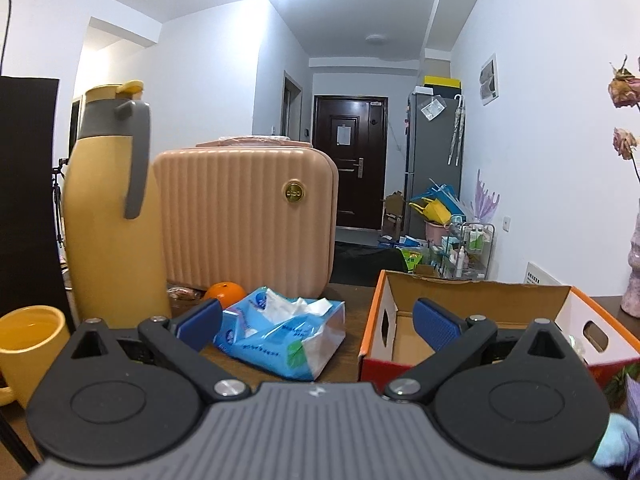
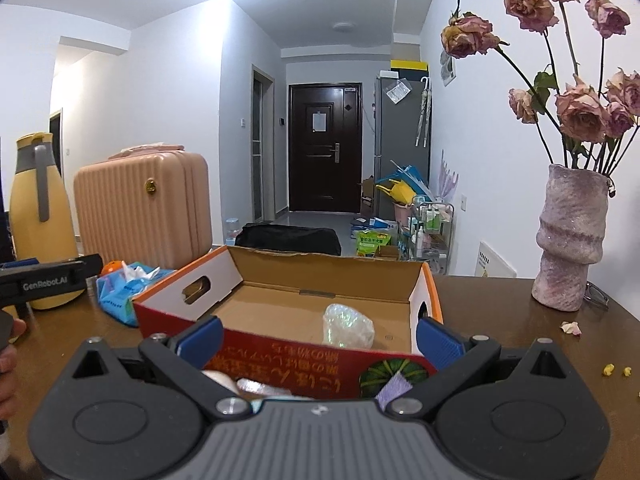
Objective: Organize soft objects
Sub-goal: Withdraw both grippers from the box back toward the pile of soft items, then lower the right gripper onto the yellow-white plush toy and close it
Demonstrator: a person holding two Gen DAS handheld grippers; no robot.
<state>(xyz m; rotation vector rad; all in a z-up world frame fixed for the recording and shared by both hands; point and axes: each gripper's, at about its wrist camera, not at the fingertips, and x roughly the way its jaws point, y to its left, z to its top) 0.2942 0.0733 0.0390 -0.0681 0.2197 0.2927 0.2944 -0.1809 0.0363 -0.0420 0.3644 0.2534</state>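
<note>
Gaping empty: left claw [image 1: 318, 322], right claw [image 2: 318, 340]; one box [image 2: 236, 270], one tissue pack [image 1: 280, 336]

The tissue pack [image 1: 280, 336] at lower centre is glossy, crinkled plastic film with soft paper poking out. The box [image 2: 280, 280] is matt, raw cardboard inside, printed outside. The desk [image 2: 500, 340] looks like polished wood. The vase [image 2: 572, 236] seems rough, stony.

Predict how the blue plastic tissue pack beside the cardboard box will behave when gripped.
The blue plastic tissue pack looks crumpled, so it probably squashes. Loose tissues poking out may pull free. Its glossy film could slip between the fingers.
</note>
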